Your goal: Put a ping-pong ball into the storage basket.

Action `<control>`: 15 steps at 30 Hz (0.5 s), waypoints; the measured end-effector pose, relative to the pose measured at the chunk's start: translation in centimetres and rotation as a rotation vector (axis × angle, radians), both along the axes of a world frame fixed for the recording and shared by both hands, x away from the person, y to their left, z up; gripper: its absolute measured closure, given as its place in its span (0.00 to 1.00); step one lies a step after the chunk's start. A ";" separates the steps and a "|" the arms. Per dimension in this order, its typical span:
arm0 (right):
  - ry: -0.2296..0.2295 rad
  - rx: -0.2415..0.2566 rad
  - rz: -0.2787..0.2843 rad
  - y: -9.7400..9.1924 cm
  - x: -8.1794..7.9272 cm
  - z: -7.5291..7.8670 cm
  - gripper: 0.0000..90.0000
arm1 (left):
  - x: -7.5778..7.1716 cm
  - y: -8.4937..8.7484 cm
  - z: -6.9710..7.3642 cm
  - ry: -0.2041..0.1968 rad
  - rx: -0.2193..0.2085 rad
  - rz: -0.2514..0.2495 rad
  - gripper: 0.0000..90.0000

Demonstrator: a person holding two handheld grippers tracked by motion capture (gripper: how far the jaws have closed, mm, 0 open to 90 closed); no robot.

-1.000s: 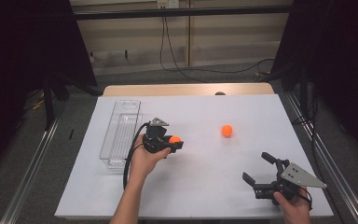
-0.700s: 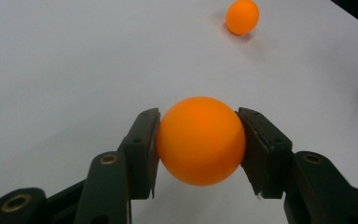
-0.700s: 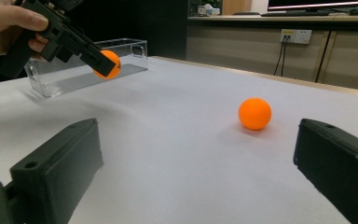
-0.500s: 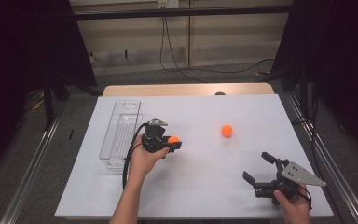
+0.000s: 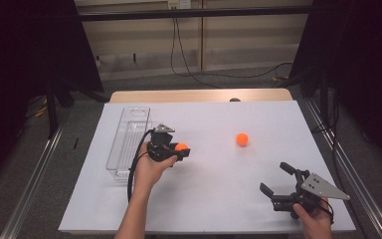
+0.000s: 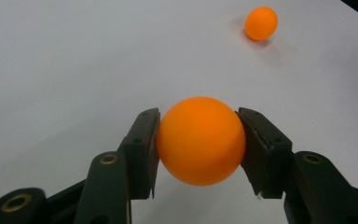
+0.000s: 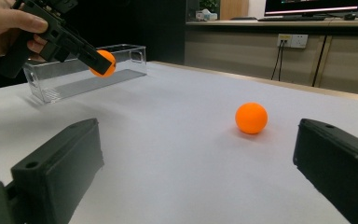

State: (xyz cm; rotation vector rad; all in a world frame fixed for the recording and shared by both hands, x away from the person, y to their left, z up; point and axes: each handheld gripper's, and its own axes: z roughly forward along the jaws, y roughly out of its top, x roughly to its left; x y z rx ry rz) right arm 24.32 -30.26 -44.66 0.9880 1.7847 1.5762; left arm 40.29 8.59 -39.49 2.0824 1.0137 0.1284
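Little moved — ball (image 6: pixel 199 140) pinched between left gripper (image 6: pixel 199 151) pads.

In the left gripper view, the sides of the held orange ball (image 6: pixel 199 140) are covered by the black pads, and the left gripper (image 6: pixel 198 148) is cut off by the bottom edge. In the right gripper view, the clear plastic tray (image 7: pixel 81 70) is partly hidden behind the person's left hand (image 7: pixel 9 28), which is cropped at the left edge.

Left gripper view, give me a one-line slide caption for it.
Left gripper clamps an orange ball above the white table; a second orange ball rests beyond.
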 end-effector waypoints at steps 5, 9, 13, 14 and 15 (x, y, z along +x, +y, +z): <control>0.002 -0.007 0.007 0.2 0.0 -0.1 0.01 | 0.0 0.3 0.2 -0.009 0.006 0.012 0.57; -0.004 -0.007 0.012 0.3 -0.1 0.0 0.01 | 0.1 0.5 0.3 -0.007 0.000 0.016 0.56; -0.002 -0.007 0.008 0.2 0.0 0.0 0.01 | 0.0 0.6 0.5 -0.009 -0.001 0.017 0.57; -0.002 -0.008 0.006 0.2 0.0 0.0 0.01 | 0.0 0.7 0.5 -0.009 -0.006 0.024 0.56; -0.003 -0.004 0.005 0.2 -0.1 0.1 0.01 | 0.1 0.8 0.5 -0.010 -0.006 0.027 0.56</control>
